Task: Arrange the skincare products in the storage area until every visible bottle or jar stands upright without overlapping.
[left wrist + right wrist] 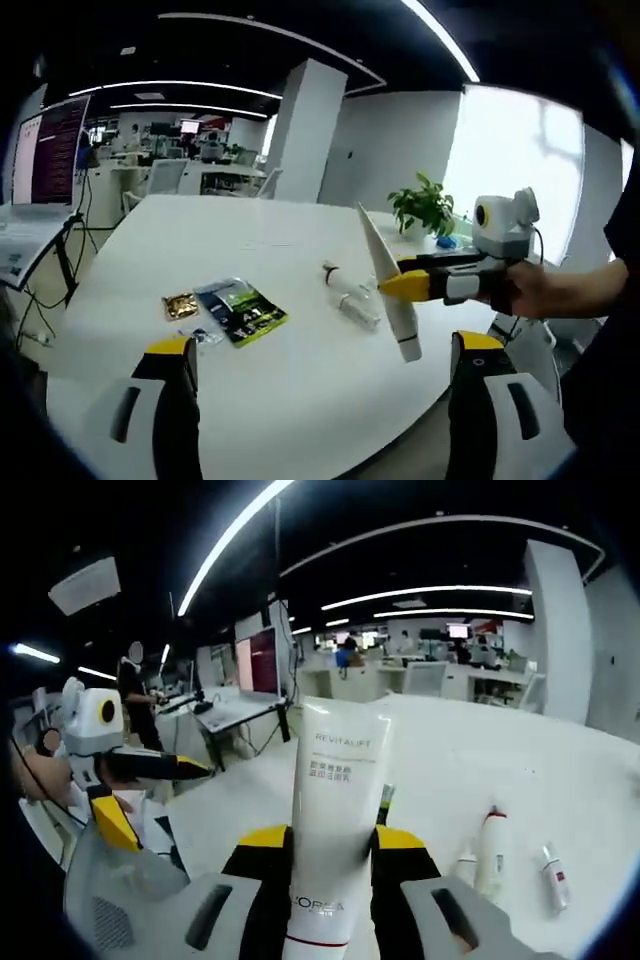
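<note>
My right gripper (332, 842) is squeezed tight on a white tube (333, 820). The tube stands up between the two yellow-tipped jaws, and I can read "REVITALIFT" near its top. In the left gripper view, I see that same right gripper (408, 285) coming in from the side with the white tube (386, 283), held up above the white table (300, 400) and leaning a little. A hand (525, 288) holds that gripper.

My left gripper (325, 352) is wide open and holds nothing. It hangs over the near edge of the table.

On the table, two small white bottles (347, 290) lie on their sides, close to each other near the middle. In the right gripper view, these small bottles (520, 855) are just past the tube, on the table.

A green packet (241, 311) lies flat on the table, with a small gold packet (181, 304) just beside it. A green plant (424, 207) stands at the far edge of the table.
</note>
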{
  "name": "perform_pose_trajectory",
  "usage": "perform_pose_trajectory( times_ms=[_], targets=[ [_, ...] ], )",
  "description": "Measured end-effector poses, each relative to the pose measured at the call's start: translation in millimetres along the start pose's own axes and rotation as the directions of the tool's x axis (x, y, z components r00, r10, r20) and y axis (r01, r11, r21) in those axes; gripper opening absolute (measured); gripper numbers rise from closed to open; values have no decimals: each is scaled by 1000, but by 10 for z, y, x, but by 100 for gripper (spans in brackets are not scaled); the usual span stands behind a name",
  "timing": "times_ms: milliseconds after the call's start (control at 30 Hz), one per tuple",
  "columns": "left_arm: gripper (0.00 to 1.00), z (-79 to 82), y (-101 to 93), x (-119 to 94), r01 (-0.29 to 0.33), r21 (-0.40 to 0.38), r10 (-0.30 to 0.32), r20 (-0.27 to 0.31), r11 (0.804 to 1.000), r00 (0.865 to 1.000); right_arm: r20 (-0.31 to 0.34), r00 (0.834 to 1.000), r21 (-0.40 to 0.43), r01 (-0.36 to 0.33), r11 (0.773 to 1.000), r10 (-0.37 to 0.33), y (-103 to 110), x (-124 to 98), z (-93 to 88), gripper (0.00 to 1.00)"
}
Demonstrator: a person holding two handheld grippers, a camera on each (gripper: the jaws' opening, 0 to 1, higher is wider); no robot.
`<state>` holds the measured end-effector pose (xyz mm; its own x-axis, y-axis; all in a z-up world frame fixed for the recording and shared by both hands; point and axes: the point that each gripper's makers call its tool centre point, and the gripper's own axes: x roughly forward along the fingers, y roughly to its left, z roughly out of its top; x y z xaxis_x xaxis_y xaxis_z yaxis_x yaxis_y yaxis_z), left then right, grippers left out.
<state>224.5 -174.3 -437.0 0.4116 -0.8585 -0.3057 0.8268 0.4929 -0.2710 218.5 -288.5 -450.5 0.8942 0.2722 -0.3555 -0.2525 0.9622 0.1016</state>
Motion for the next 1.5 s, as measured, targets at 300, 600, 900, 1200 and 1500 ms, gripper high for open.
perform_pose_trajectory(
  times_ms=[300, 600, 900, 1200, 1500],
  targets=[
    [99, 169, -296, 112, 65, -17, -64, 26, 998, 998, 25, 999, -24, -41, 999, 41, 199, -70, 61, 20],
    [88, 467, -396, 137, 74, -63, -68, 101, 995, 993, 41, 996, -57, -83, 995, 85, 385, -134, 125, 20],
    [54, 636, -423, 177, 65, -108, -47, 156, 992, 987, 62, 992, -111, -107, 988, 114, 573, -216, 239, 21],
    [41, 716, -514, 208, 69, -86, -54, 169, 994, 984, 59, 989, -162, -123, 979, 134, 655, -268, 279, 21],
    [28, 731, -635, 242, 75, 14, -77, 158, 997, 984, 69, 989, -188, -118, 975, 133, 679, -349, 334, 21]
  ],
)
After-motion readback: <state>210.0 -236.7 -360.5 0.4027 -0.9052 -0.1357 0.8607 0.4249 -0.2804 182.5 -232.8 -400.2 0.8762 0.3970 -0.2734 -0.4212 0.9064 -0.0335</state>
